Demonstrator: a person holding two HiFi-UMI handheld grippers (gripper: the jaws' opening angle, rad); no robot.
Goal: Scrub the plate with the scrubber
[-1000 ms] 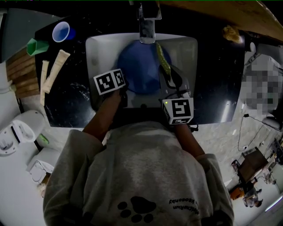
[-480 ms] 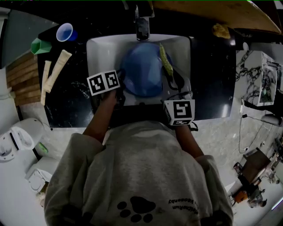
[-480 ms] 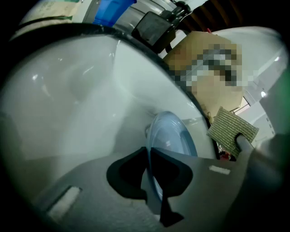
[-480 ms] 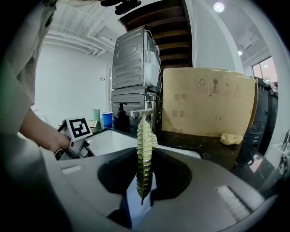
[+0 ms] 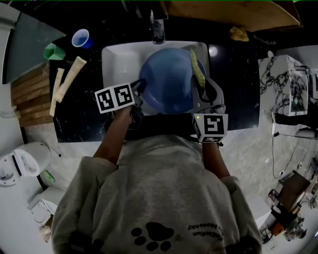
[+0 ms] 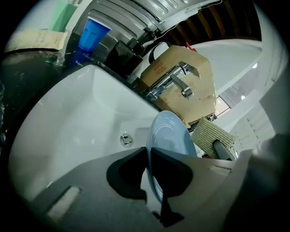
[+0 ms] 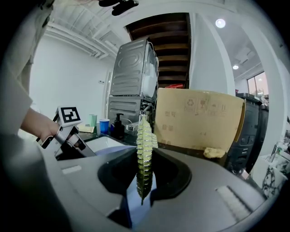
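Note:
A blue plate (image 5: 169, 82) is held above the white sink (image 5: 117, 59). My left gripper (image 5: 139, 90) is shut on the plate's left rim. In the left gripper view the plate (image 6: 170, 140) stands on edge, its rim pinched in my left gripper (image 6: 148, 156). My right gripper (image 5: 201, 92) is shut on a yellow-green scrubber (image 5: 197, 73), which lies along the plate's right edge. In the right gripper view the scrubber (image 7: 145, 149) stands upright in my right gripper (image 7: 144, 181), with a sliver of the plate (image 7: 127, 210) below it.
A faucet (image 5: 158, 30) stands at the sink's back. On the black counter (image 5: 238, 89) to the left are a blue cup (image 5: 81, 38), a green cup (image 5: 53, 51) and two pale tubes (image 5: 69, 79). A cardboard box (image 5: 228, 12) and a yellow sponge (image 5: 238, 33) sit at the back right.
My left gripper has shut on the plate's left rim. The plate now looks larger and nearer than before, and the scrubber stays along its right edge.

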